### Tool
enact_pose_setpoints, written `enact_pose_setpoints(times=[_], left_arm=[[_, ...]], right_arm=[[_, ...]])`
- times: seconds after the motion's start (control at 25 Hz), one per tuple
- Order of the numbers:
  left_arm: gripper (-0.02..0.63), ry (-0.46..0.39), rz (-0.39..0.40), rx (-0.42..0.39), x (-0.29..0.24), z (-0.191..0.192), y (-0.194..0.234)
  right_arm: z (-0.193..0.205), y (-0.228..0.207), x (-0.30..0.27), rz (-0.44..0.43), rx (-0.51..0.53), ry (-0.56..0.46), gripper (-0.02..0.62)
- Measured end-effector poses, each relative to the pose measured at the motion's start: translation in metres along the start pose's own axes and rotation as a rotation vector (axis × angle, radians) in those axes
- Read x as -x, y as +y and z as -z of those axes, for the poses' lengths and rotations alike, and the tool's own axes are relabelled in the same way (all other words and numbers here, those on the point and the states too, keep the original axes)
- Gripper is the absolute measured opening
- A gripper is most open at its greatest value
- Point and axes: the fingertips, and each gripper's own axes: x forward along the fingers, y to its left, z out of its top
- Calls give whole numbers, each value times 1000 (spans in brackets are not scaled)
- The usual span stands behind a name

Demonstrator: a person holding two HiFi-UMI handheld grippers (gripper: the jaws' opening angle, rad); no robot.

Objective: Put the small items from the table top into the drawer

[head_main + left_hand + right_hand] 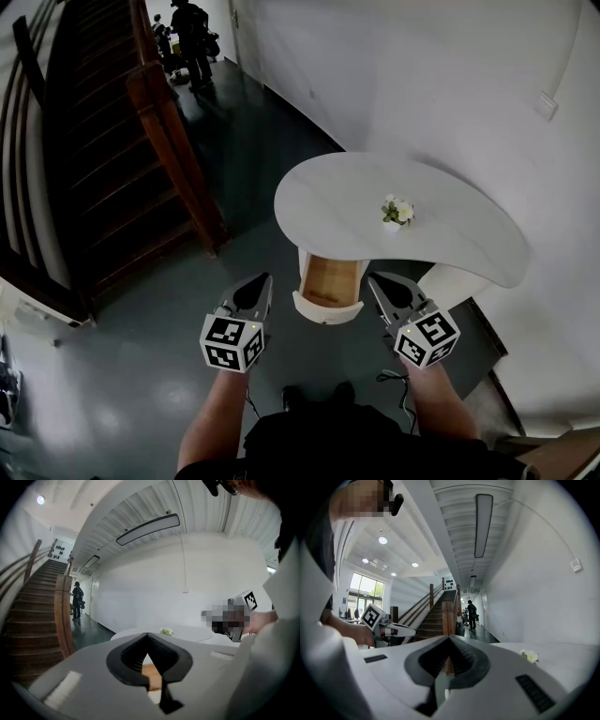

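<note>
A white curved table (469, 234) stands against the wall. On its top stands one small thing, a little pot of white flowers (397, 212), also seen as the flowers (165, 631) and the flowers (529, 656). Below the top, the drawer (328, 281) is pulled out toward me and its wooden inside looks bare. My left gripper (262, 278) hangs just left of the drawer front, shut and holding nothing. My right gripper (375, 279) hangs just right of it, also shut and holding nothing. In the gripper views, the left gripper (147, 634) and the right gripper (450, 638) have their jaws meeting at the tips.
A dark wooden staircase with a newel post (178, 141) rises on the left. A person (192, 37) stands far down the corridor. The white wall (450, 84) runs behind and right of the table. A cable (389, 380) lies on the dark floor near my feet.
</note>
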Motion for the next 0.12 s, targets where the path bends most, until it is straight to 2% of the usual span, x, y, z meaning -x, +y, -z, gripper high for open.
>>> enact_pose_setpoints(times=[0.12], left_arm=[[-3, 7, 3, 7, 2, 3, 1]], right_arm=[[3, 3, -1, 1, -5, 5, 11]])
